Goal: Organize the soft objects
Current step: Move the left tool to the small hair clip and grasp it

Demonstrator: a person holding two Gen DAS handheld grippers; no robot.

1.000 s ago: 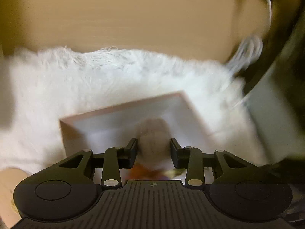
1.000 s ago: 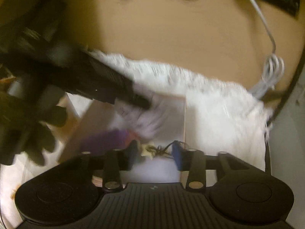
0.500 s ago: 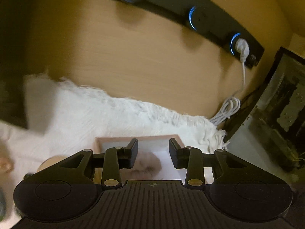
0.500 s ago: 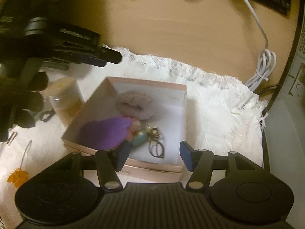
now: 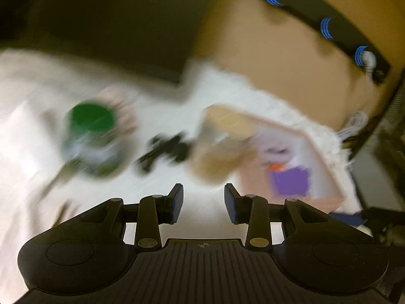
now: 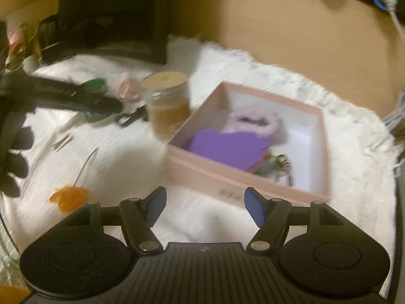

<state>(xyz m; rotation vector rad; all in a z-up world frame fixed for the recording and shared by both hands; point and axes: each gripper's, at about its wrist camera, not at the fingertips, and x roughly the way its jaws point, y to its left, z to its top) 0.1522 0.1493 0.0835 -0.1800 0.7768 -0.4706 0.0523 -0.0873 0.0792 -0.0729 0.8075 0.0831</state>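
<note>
Two sets of fingers are spread apart and hold nothing. The left gripper (image 5: 203, 202) hangs over the white fuzzy cloth (image 6: 354, 131), and its view is very blurry. The right gripper (image 6: 205, 206) hangs low over the cloth too, just in front of the pink box (image 6: 253, 185).

Inside the box lie a fluffy pale pink scrunchie (image 6: 255, 121), a purple soft thing (image 6: 227, 147) and a small keychain (image 6: 278, 164). So some soft things look put away already. It seems to be the moment between one drop and the next pick.

Outside the box, on the cloth, lies a small orange flower (image 6: 68, 197) with a thin stem. It sits near the right gripper, a bit to its left. It may be the next thing to pick, but I am only guessing. To get it, the fingers need to come down over it and close gently, because it looks light and floppy.

A jar with a tan lid (image 6: 167, 101) stands right beside the left wall of the box. A green-lidded jar (image 5: 91, 136) and a black clip (image 5: 164, 149) lie farther left. These are easy to bump.

The cloth in front of the box is open, so there is room to move there. At the right, the cloth ends in a frayed edge, with the bare bench (image 6: 291, 25) beyond the cloth and a white cable (image 6: 395, 17) on it.
</note>
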